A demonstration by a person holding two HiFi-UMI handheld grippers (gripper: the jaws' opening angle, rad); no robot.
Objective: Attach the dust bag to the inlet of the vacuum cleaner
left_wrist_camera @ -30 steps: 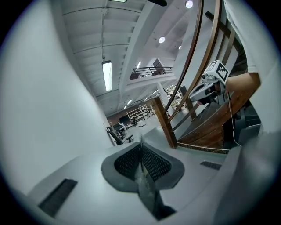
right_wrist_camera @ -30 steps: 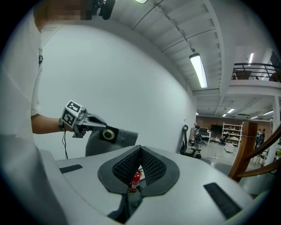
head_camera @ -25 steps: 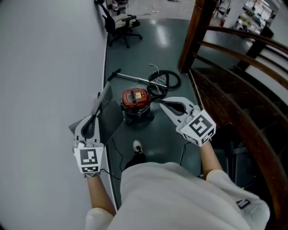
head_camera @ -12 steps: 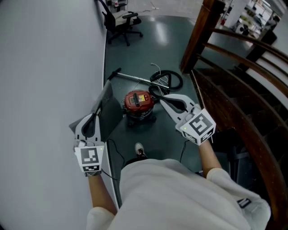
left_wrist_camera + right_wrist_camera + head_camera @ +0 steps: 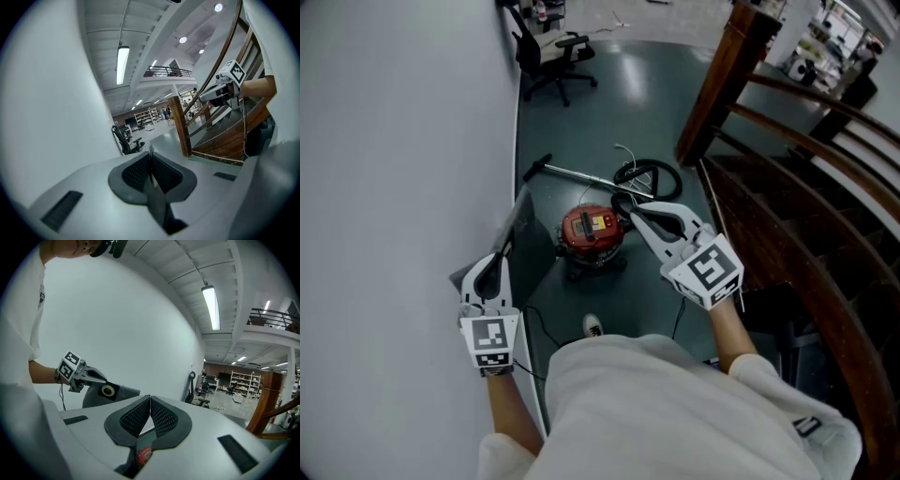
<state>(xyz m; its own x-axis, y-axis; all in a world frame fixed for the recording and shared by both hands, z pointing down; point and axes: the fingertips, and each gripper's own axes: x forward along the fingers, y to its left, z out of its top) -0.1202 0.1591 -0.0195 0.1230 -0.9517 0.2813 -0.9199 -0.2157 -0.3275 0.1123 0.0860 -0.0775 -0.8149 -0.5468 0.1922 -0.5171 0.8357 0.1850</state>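
With the bag (image 5: 521,217) clamped in your left hand-held gripper (image 5: 496,265) and the right hand-held gripper (image 5: 631,209) closed empty, you're at the approach; next, line it up with the vacuum (image 5: 592,231) at 12 o'clock.

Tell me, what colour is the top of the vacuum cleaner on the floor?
Red; the vacuum cleaner shows best in the head view.

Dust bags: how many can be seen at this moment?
1. The grey dust bag is clamped in the left tongs, near the wall, left of the red vacuum cleaner on the floor. No other shows.
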